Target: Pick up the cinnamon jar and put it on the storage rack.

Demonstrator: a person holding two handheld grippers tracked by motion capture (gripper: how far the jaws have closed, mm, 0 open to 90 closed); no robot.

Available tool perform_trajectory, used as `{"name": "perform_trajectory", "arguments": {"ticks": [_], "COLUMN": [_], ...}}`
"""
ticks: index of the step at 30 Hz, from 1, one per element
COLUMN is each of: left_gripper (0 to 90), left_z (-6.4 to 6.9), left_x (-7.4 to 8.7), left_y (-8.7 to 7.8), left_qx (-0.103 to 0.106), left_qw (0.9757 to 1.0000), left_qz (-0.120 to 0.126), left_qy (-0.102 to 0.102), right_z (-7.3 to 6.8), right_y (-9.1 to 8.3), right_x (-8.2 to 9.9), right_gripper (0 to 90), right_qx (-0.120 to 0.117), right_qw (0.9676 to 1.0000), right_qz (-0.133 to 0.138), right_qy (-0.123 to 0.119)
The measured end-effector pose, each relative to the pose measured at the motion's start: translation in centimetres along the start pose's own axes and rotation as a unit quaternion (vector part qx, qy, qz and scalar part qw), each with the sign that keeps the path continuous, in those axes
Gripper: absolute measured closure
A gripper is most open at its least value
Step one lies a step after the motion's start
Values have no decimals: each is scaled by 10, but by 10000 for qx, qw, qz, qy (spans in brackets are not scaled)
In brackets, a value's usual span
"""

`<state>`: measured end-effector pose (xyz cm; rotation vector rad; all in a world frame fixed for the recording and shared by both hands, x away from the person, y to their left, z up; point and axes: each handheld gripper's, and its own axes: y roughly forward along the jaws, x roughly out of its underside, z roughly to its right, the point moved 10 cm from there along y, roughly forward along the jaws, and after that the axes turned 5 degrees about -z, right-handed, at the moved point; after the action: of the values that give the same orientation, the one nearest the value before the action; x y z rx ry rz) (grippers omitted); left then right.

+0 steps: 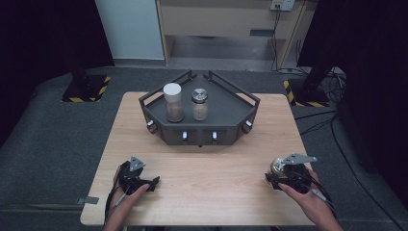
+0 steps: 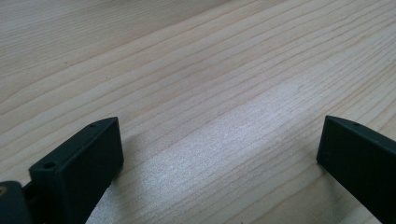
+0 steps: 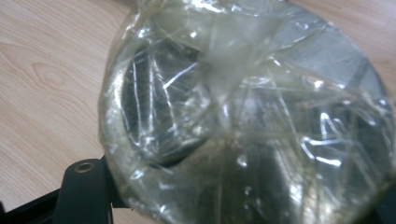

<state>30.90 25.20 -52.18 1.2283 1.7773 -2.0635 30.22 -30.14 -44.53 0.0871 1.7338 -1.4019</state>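
Both hands enter from the bottom edge of the high view. At lower left the left gripper point(image 1: 153, 182) rests low on the wooden table point(image 1: 207, 187), nothing in it. At lower right the right gripper point(image 1: 270, 179) holds a small jar point(image 1: 276, 166) with a metal lid, close to the table's right edge. At upper centre, on the far half of the table, sits a dark angular tray point(image 1: 226, 118) with a railed rim, carrying a white-capped jar point(image 1: 173, 102) and a silver-capped jar point(image 1: 199, 104) side by side. By my judgement the step in hand is picking up the third jar, and the next move calls for carrying it up the frame and over the tray's front rail, setting it down to the right of the silver-capped one (that part of the tray floor is bare).

Left gripper view: the jaws stand wide apart over bare wood, nothing between them.

Right gripper view: the jar point(image 3: 247, 116), wrapped in crinkled clear film, sits pressed between the jaws; the film could make the grip slippery, I suspect. Bare table shows at the left.
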Motion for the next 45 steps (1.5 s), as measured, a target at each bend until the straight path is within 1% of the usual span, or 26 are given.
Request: {"name": "perform_trajectory", "arguments": {"ticks": [8, 19, 27, 28, 30, 39, 45], "left_gripper": [0, 0, 0, 0, 0, 0, 0], "left_z": [0, 0, 1, 1, 1, 1, 1], "left_x": [0, -1, -1, -1, -1, -1, -1], "left_y": [0, 1, 1, 1, 1, 1, 1], "left_qx": [1, 10, 1, 1, 1, 2, 3], "left_qw": [10000, 10000, 10000, 10000, 10000, 10000, 10000], "left_qz": [-2, 5, 8, 7, 7, 6, 5], "left_qy": [1, 10, -2, -2, -1, -1, -1], "right_z": [-2, -3, -4, -4, -4, -9, -12], "right_y": [-10, -13, -18, -19, -20, -20, -17], "right_x": [-16, -25, -36, -38, -42, -60, -72], "right_gripper": [311, 311, 311, 311, 311, 311, 311], "right_qx": [66, 81, 80, 94, 94, 82, 71], "right_qw": [9999, 9999, 9999, 9998, 9997, 9995, 9992], "right_qz": [61, 69, 82, 90, 94, 96, 67], "right_qy": [-125, -116, -125, -172, -185, -282, -391]}}
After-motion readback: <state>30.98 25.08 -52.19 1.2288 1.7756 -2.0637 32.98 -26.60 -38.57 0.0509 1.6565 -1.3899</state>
